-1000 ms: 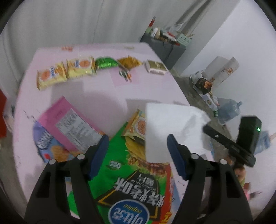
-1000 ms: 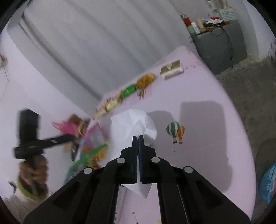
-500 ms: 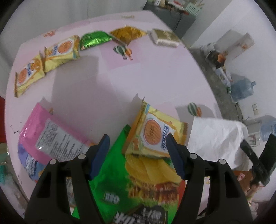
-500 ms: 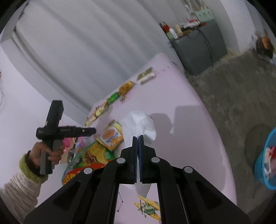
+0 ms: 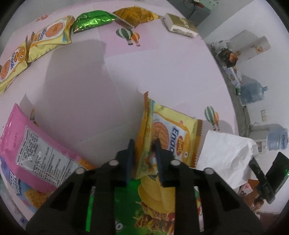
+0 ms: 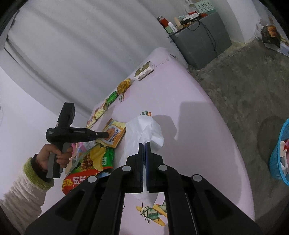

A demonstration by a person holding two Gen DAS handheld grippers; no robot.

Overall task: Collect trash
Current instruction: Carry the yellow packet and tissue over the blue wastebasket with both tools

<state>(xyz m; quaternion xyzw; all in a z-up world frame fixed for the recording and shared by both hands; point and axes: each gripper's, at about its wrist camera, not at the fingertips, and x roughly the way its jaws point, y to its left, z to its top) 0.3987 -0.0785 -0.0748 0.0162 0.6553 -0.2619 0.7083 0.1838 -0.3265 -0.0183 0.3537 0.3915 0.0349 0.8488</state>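
A yellow biscuit wrapper (image 5: 173, 133) lies on the pink table (image 5: 81, 86), partly on top of a green chip bag (image 5: 150, 200). My left gripper (image 5: 144, 155) points steeply down at it. Its jaws are closing, and the wrapper's folded left edge is pinched between them. In the right wrist view a hand holds the left gripper (image 6: 106, 134) at the same wrapper (image 6: 115, 132). My right gripper (image 6: 144, 150) is shut on a crumpled white plastic bag (image 6: 144, 130), held just above the table. The same white bag (image 5: 225, 155) shows to the right of the wrapper.
A pink packet (image 5: 36, 148) lies at the left over a blue one. Yellow packs (image 5: 52, 36), a green foil (image 5: 92, 19), a gold wrapper (image 5: 133, 15) and a small box (image 5: 180, 27) line the far edge. A blue basket (image 6: 281, 155) stands on the floor at the right.
The left gripper came down over the yellow wrapper and its wide jaws narrowed onto the wrapper's edge. The white bag, still in the right gripper, shifted right, off the wrapper.
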